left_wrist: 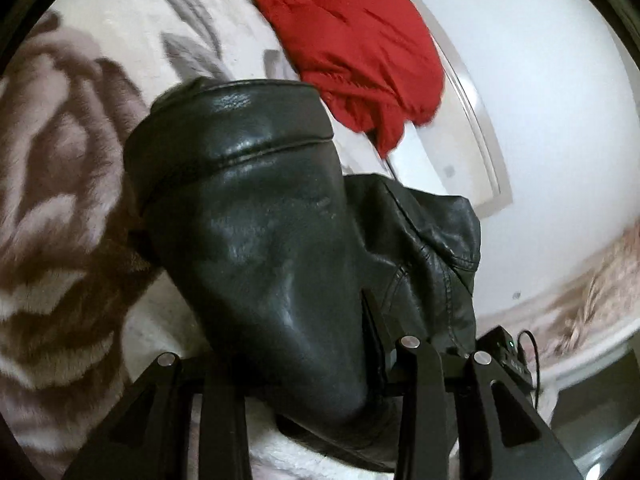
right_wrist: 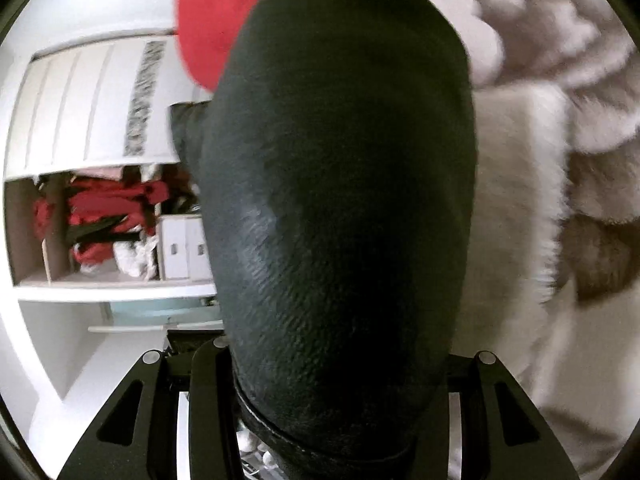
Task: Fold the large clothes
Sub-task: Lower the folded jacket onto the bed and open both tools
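At nine o'clock of my left gripper [left_wrist: 304,364] the rose-patterned blanket [left_wrist: 60,184] covers the bed. Its jaws clamp a black leather jacket [left_wrist: 256,216], which rises toward twelve; a red garment [left_wrist: 348,40] lies at one. My right gripper [right_wrist: 340,380] grips the same jacket, an open wardrobe [right_wrist: 100,200] at nine.

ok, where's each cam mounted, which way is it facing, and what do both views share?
Left wrist: on the left gripper, looking along its fingers over the black leather jacket it holds, toward the floral blanket.
Right wrist: on the right gripper, jacket filling the view, open wardrobe to the left.
Shared: jacket, red garment, blanket.
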